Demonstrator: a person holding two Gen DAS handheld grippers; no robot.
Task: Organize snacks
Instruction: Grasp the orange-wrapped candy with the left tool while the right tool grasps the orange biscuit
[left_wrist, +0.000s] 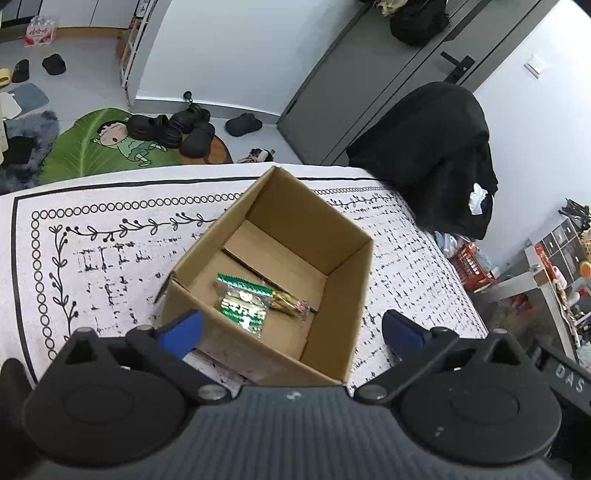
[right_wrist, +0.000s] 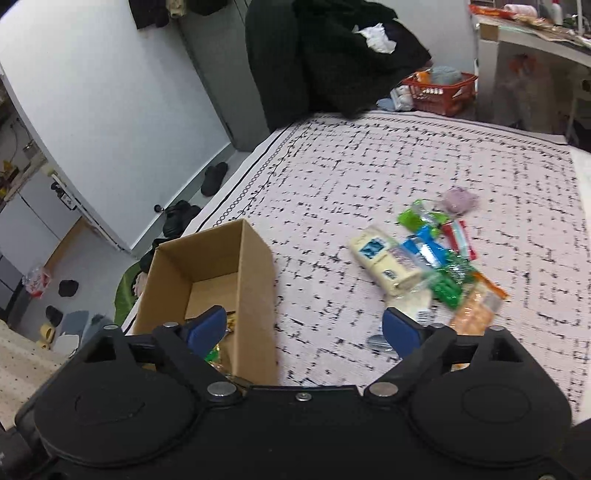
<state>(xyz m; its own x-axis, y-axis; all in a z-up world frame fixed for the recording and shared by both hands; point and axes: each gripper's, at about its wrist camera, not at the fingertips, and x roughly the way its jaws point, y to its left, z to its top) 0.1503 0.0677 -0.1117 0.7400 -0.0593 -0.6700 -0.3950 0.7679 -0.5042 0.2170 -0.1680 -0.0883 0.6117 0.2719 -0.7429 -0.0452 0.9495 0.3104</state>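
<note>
1. Cardboard box (left_wrist: 273, 280): open-topped, on the patterned tabletop (right_wrist: 369, 166); holds a green packet (left_wrist: 242, 302) and a gold wrapper (left_wrist: 290, 302).
2. Left gripper (left_wrist: 291, 328): jaws spread, empty, above the box's near rim.
3. Right gripper (right_wrist: 304, 328): jaws apart, empty, nearer the snack pile (right_wrist: 424, 266), which lies ahead-right, box to its left.
4. Bare cloth surrounds the pile.

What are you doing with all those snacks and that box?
A person with a gripper in each hand is tidying snacks into a cardboard box on a patterned cloth. Two packets already lie inside: a green packet and a brownish packet. The left gripper is open and empty above the box. The right gripper is open and empty too, near the pile of snacks waiting beside the box.
</note>
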